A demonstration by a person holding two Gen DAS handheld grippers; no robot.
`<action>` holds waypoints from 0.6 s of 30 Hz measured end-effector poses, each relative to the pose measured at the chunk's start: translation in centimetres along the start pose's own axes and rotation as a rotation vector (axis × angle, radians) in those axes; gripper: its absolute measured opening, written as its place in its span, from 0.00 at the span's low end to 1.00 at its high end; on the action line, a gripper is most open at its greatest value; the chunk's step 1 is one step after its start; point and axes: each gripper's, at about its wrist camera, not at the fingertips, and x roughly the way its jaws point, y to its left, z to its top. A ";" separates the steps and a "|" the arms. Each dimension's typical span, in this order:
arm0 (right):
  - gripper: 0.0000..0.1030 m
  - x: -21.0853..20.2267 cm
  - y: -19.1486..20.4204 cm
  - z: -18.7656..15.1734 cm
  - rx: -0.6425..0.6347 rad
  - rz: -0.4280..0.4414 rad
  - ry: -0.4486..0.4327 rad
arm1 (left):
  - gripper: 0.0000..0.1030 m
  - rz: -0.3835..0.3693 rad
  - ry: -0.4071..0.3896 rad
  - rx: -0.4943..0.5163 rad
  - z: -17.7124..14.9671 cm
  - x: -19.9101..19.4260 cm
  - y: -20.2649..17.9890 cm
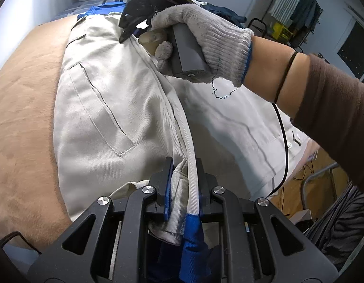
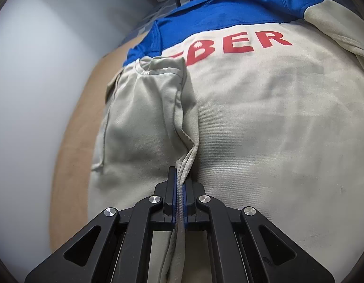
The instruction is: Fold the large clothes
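- On the tan cloth-covered surface (image 1: 24, 108) at far left, bare fabric showed beside the garment; nothing else lay there.
- Beige work jacket (image 1: 106, 99) lay spread flat across that surface, blue collar band at the far end, a slanted pocket (image 1: 104, 115) facing up on the folded-over panel.
- Left gripper (image 1: 183, 172) sat at the near hem, fingers pinching a thick bunch of beige edge with a strip of blue trim trailing back between them.
- From that pinch, the folded edge ran as a taut ridge away toward the right gripper (image 1: 125, 36), which met the same edge near the collar end; the gloved right hand (image 1: 200, 44) gripped its handle.
- In the right wrist view, right gripper (image 2: 179, 176) had its fingers pressed together on a narrow doubled seam, almost no gap left.
- Ahead of it, the jacket (image 2: 264, 122) lay back side up, red lettering (image 2: 241, 44) below the blue yoke, side panel already lying over the back.
- Far right of that view, a sleeve (image 2: 340, 28) curved off along the edge, not yet brought in.
- Judgement: step in hand looked like the first lengthwise fold, one side carried over the back, both ends of the edge held.
- Next move would likely call for laying the edge down straight, keeping it taut so the panel does not wrinkle, then releasing both pinches and going for the opposite side and sleeve.
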 end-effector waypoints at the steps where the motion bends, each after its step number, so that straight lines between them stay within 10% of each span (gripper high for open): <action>1: 0.03 -0.1 0.2 0.1 -0.012 -0.004 0.001 | 0.14 -0.012 0.002 -0.008 0.1 -0.2 0.2; 6: 0.13 -1.8 0.6 0.0 -0.046 -0.036 0.008 | 0.43 -0.090 0.003 -0.024 0.4 -0.7 -0.5; 11: 0.14 -7.2 0.7 -1.7 -0.111 -0.017 -0.036 | 0.44 -0.208 -0.028 -0.045 -1.2 -4.7 0.0; 18: 0.14 -13.3 1.1 -9.0 -0.198 0.090 -0.044 | 0.43 -0.080 -0.107 -0.101 -3.5 -8.8 4.7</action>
